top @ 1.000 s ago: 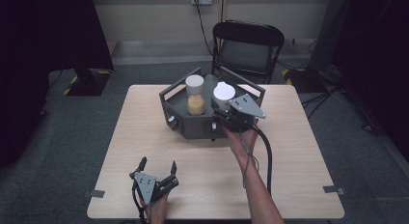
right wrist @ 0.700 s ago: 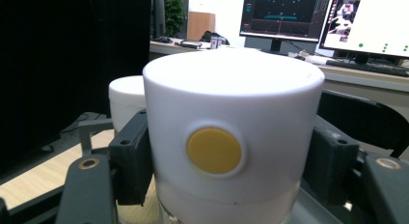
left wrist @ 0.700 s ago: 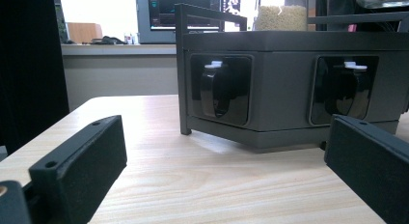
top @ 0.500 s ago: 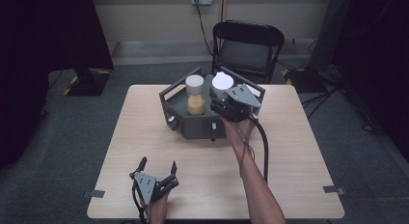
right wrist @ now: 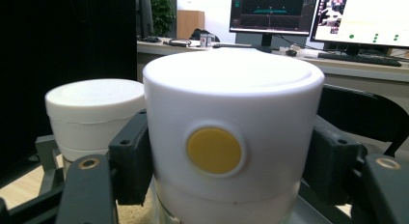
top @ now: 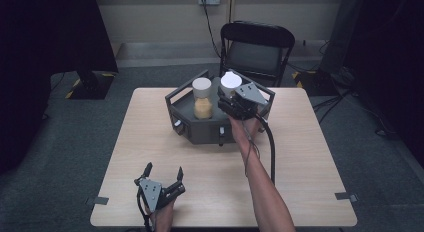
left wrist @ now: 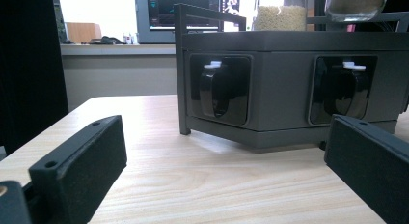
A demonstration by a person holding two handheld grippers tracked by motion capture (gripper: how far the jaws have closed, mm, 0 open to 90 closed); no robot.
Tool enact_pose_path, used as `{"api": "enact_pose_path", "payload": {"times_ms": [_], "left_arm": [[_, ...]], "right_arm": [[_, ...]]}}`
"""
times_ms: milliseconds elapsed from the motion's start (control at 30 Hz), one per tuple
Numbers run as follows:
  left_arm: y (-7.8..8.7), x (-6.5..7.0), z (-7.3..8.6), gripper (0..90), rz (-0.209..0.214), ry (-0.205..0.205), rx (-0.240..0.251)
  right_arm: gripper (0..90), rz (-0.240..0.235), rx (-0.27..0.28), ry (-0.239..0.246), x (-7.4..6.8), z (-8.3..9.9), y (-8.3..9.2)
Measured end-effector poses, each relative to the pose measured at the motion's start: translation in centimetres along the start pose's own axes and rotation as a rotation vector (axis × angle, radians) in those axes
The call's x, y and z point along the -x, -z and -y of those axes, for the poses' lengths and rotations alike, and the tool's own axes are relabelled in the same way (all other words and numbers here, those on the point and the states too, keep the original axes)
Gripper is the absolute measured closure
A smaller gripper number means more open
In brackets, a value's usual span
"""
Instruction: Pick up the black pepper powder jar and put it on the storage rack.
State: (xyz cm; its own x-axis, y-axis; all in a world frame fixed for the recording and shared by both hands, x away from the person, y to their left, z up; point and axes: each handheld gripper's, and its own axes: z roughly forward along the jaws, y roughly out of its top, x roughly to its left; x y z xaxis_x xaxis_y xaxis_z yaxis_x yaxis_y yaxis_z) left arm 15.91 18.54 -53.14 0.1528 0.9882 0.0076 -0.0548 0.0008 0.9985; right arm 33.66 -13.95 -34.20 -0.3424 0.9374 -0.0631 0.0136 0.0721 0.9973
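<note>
At seven o'clock on the table (top: pixel 300 157): left gripper (top: pixel 163 173), jaws apart, nothing between. At twelve: dark rack (top: pixel 200 127) carrying white-capped jar (top: pixel 202 98) of yellowish grains; beside it, right gripper (top: pixel 226 99) clamped on white-lidded jar (top: pixel 231 81), raised over the rack.

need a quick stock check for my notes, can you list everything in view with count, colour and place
rack: 1, dark grey, far middle of table
jars: 2, white lids; one with yellow grain stands in the rack, one with a yellow dot is gripped
table: 1, light wood
chair: 1, black, behind table
monitors: several, lit, background desk
left gripper: 1, black, open, near table edge
right gripper: 1, black, shut on the jar lid at the rack
</note>
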Motion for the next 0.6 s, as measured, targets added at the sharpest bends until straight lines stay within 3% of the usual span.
{"api": "enact_pose_path", "payload": {"times_ms": [400, 600], "left_arm": [[0.1, 0.0, 0.0, 0.5, 0.001, 0.002, 0.0], [0.1, 0.0, 0.0, 0.5, 0.0, 0.002, 0.0]], "right_arm": [[30.5, 0.001, -0.034, 0.018, -0.4, 0.9, -1.1], [30.5, 0.004, -0.056, 0.0, -0.1, 1.3, -1.5]]}}
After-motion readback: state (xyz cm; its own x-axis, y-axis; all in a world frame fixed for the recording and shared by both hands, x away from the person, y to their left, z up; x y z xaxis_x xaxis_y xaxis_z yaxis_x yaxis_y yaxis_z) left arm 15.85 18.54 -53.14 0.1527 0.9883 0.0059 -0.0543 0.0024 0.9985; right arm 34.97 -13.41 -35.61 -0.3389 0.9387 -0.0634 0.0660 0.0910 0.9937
